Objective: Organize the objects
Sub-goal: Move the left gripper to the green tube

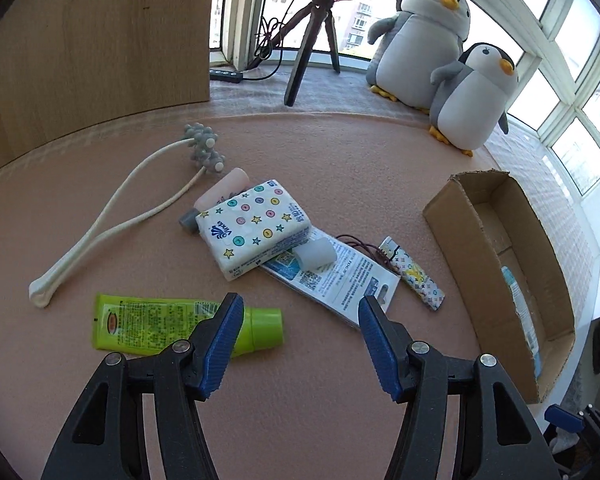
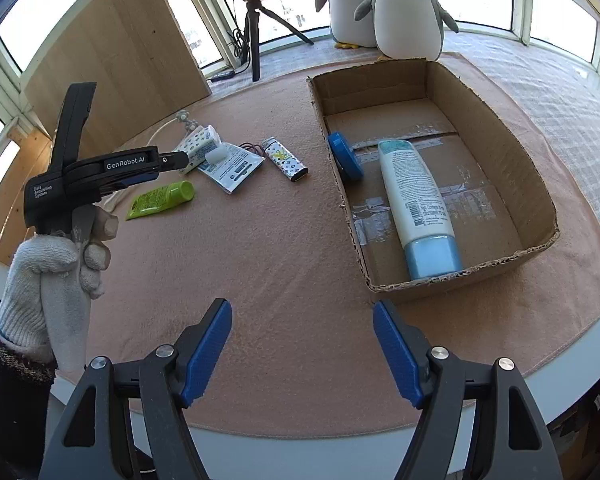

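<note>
Both hand-held grippers gape empty — left hand-held gripper (image 1: 300,308) hovers by the green tube (image 1: 148,322), likely next for the box (image 2: 540,184).

Home bay-window nook, plush penguins (image 1: 428,36) on sill, apartment blocks outside

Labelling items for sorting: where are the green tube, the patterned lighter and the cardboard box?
green tube (image 1: 160,322), left wrist view, printed body.
patterned lighter (image 2: 286,159), right wrist view, mid-body.
cardboard box (image 2: 496,128), right wrist view, inner right wall.
</note>
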`<state>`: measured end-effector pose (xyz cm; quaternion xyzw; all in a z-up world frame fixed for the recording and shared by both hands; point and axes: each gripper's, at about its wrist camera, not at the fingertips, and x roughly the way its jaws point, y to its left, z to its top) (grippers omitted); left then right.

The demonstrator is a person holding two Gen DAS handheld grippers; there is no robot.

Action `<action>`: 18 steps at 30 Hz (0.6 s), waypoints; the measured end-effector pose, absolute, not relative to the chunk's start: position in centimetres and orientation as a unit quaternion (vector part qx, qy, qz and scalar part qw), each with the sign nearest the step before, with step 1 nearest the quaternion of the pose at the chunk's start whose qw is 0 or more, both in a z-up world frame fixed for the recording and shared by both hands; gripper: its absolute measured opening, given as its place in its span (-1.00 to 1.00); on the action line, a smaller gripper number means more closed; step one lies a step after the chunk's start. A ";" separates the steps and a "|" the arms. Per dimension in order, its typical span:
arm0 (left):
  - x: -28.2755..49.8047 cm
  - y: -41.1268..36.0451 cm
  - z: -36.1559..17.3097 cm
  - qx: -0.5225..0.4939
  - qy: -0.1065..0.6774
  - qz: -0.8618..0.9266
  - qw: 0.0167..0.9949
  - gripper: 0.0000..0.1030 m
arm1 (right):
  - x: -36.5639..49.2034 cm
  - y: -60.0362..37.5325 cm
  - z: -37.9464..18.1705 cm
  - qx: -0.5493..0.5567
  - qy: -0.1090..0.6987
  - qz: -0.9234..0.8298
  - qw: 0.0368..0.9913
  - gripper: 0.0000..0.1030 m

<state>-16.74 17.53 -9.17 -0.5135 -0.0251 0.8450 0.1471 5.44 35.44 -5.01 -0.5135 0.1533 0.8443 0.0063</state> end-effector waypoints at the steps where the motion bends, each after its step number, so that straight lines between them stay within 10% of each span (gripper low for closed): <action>1: -17.2 17.0 -9.5 -0.517 -0.024 0.844 0.142 0.23 | 5.3 35.2 -4.9 -0.514 0.153 0.844 0.006 0.35; 18: -19.7 14.6 -14.2 -0.541 0.005 0.827 0.154 0.07 | 6.3 31.9 -4.0 -0.514 0.157 0.843 0.031 0.35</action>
